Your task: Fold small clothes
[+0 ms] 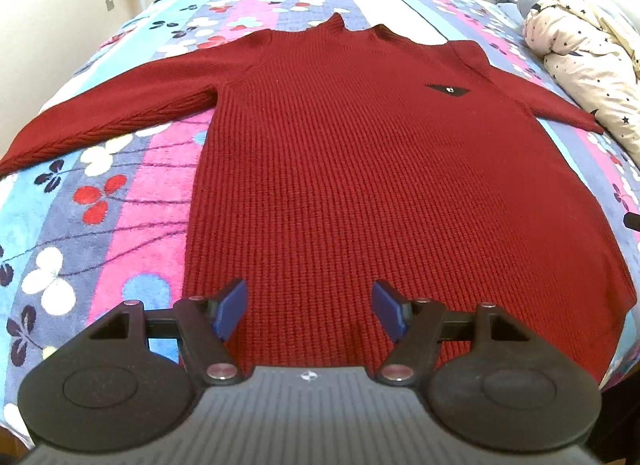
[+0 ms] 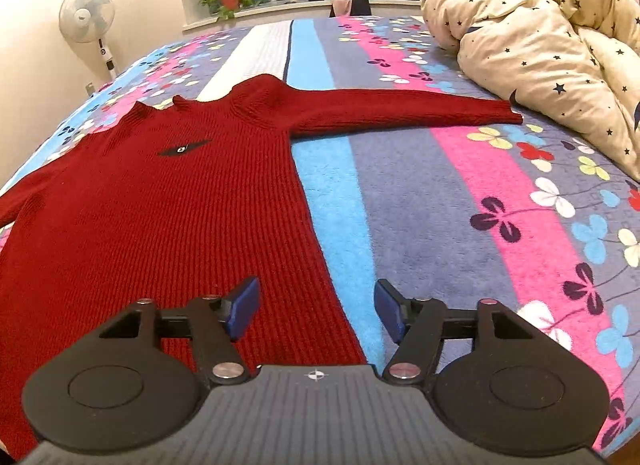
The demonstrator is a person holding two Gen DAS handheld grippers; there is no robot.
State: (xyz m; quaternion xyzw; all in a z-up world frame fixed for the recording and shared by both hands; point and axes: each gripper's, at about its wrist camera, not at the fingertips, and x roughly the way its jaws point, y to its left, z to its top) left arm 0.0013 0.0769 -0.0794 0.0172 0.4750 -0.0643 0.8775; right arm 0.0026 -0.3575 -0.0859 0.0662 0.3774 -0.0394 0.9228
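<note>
Flat red sweater, both claws wide

Centrally, a red knit sweater (image 1: 384, 169) lies spread on a floral striped blanket (image 2: 500, 201), sleeves out. Its small black chest badge (image 1: 447, 89) is too small to read. The left gripper (image 1: 308, 313) and right gripper (image 2: 316, 311) tilt down over the hem, jaws wide, holding nothing.
</note>
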